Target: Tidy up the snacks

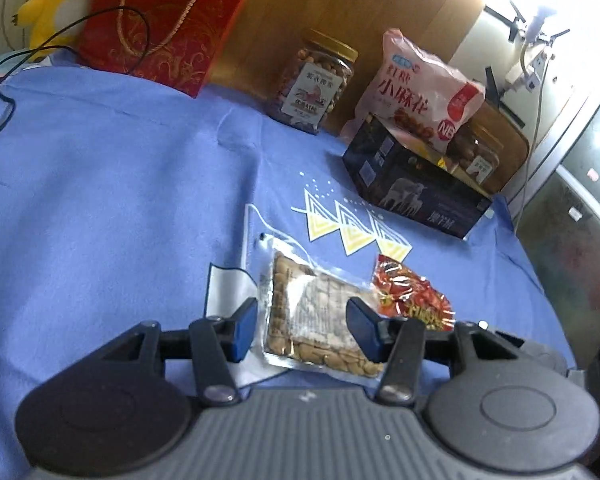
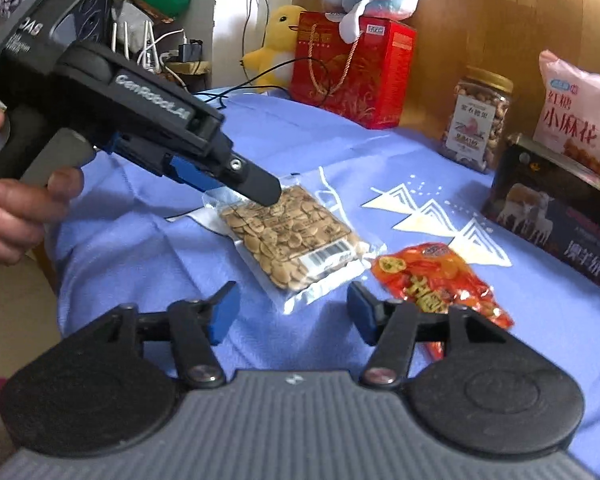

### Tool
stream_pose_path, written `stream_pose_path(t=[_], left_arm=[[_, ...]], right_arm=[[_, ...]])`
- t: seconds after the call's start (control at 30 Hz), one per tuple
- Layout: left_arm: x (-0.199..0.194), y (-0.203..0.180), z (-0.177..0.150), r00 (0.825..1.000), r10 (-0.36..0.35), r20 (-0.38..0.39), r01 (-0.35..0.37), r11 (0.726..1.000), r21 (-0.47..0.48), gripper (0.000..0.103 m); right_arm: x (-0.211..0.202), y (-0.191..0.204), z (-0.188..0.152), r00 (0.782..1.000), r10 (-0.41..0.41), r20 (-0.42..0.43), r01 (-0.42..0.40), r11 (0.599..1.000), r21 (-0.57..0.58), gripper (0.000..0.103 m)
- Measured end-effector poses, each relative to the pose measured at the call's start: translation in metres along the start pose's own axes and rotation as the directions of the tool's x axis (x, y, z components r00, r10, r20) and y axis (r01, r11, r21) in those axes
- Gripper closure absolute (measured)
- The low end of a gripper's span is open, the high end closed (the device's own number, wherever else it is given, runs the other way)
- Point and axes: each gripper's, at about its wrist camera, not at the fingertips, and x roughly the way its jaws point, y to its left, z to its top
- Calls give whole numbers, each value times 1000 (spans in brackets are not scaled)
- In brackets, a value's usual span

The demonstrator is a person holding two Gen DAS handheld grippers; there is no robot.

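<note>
The left gripper [image 2: 256,190] reaches down to the clear bag of seeds [image 2: 290,236] on the blue cloth [image 1: 100,200]. Its jaws stand on both sides of the bag, but I cannot tell if they squeeze it. The right gripper [image 2: 292,312] is open and holds nothing. Next, I think the seeds go by the other snacks. The jar [image 1: 312,84] holds nuts. The dark box [image 1: 416,184] is closed.
</note>
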Motion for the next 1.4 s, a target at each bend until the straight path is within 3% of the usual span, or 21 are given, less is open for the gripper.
stream_pose_path(t=[0.1,0.17,0.23,0.3,0.33,0.43,0.63,0.73,0.77,0.93,1.03,1.17,1.27,1.4], left_arm=[[9,-5,-4,1000,20,-12,-20,999,27,59],[8,-11,-7,999,44,-8,-44,998,47,60],[7,-14,-10,999,52,-7,-51,997,51,60],[5,-15,-12,999,37,-13,-36,999,39,62],[5,-15,-13,1000,22,-20,-22,999,28,68],[7,-17,-14,998,-44,-53,44,999,0,77],[12,-23,-10,995,-63,-72,61,998,-21,77],[11,-24,-7,997,-59,-57,58,998,-16,76],[11,-24,-7,997,-60,-57,59,998,-18,76],[14,-24,-6,996,-70,-55,69,997,-21,77],[14,-20,-4,988,-139,-65,135,989,-59,83],[13,1,1,962,-266,-62,249,947,-201,89],[15,4,2,953,-295,-60,275,934,-229,90],[23,-6,3,952,-295,-79,273,938,-212,90]], right_arm=[[7,3,3,1000,1,2,-1,1000,7,41],[9,2,4,1000,14,6,-15,1000,26,53],[6,5,4,1000,1,16,-2,1000,19,56],[3,8,2,1000,-4,30,4,1000,-2,66],[-1,11,1,999,-8,42,8,1000,-16,81],[-9,15,-3,998,-34,61,37,998,-43,94],[-20,3,-10,997,-41,69,41,999,-4,87],[-31,-10,-13,994,-43,97,37,997,62,64],[-35,-18,-13,993,-42,109,31,994,102,61],[-35,-61,-17,997,6,83,-34,937,347,62],[-26,-79,-23,994,85,70,-108,877,467,61],[-22,-84,-23,987,130,96,-161,829,535,53],[-20,-90,-26,979,162,125,-205,792,575,53],[-23,-89,-27,976,180,125,-219,784,581,65]])
